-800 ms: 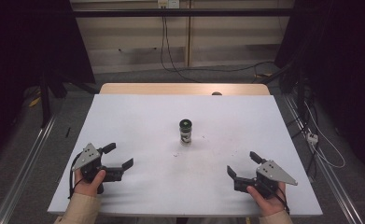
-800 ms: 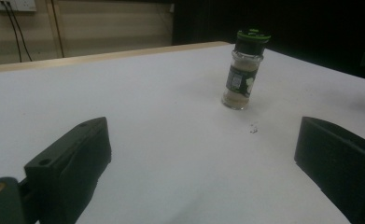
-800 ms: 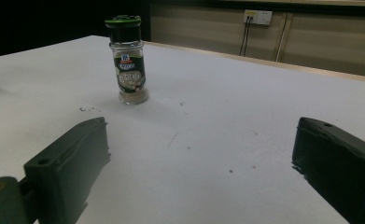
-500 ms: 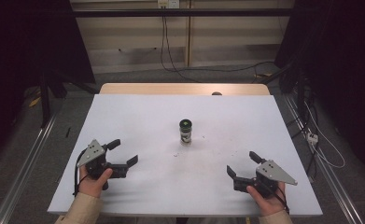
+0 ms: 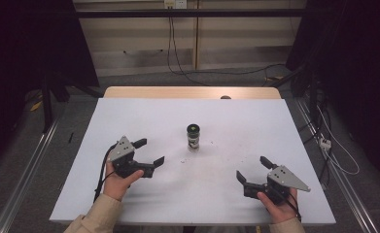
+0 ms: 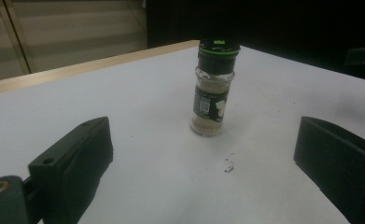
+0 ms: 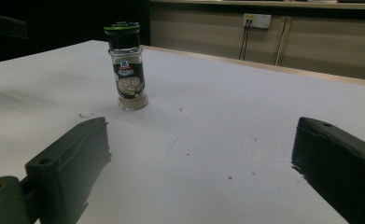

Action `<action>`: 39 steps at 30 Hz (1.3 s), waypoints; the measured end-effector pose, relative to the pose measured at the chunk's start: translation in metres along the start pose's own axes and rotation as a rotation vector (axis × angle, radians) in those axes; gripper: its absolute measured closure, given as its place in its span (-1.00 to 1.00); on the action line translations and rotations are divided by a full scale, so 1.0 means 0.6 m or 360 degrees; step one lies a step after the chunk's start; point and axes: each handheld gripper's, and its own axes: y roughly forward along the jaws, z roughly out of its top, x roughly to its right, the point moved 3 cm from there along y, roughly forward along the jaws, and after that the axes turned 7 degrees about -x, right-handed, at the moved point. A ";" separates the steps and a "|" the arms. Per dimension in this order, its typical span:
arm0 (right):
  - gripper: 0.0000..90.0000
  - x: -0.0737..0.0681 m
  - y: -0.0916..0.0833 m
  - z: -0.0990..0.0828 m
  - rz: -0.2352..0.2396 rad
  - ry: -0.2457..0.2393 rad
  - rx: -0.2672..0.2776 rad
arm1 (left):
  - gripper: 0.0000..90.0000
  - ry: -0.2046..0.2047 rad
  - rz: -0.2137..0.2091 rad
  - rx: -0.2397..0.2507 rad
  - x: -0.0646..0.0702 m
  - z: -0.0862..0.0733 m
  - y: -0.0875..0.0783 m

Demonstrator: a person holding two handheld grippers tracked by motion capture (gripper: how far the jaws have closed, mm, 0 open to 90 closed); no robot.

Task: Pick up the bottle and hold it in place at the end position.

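Standing upright mid-worktop (image 5: 129, 116): one spice jar (image 5: 194, 137); left gripper (image 5: 148, 154) and right gripper (image 5: 252, 170) near it, jaws apart, empty.

The high view looks down from above; both gripper views sit low, sharing the spice jar (image 5: 194, 137) from opposite sides.

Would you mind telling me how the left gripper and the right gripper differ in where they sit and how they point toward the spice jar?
The left gripper sits nearer the spice jar, while the right gripper lies closer to the table's front edge. The left gripper points rightward at the jar; the right gripper points leftward and up the table. In its own view, the left gripper has the jar between its jaws; the right gripper has it off to the left. Both are open and hold nothing.
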 end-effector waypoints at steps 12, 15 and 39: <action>-0.92 -0.005 0.009 0.004 0.0031 -0.0007 -0.0004 | -0.89 0.0006 -0.0017 -0.0040 0.005 0.023 0.052; -0.92 -0.005 0.009 0.005 0.0032 -0.0009 0.0001 | -0.89 0.0009 -0.0031 -0.0045 0.007 0.025 0.063; -0.92 -0.003 0.007 0.007 0.0029 -0.0003 0.0005 | -0.71 0.0022 -0.0023 -0.0202 0.020 0.037 0.161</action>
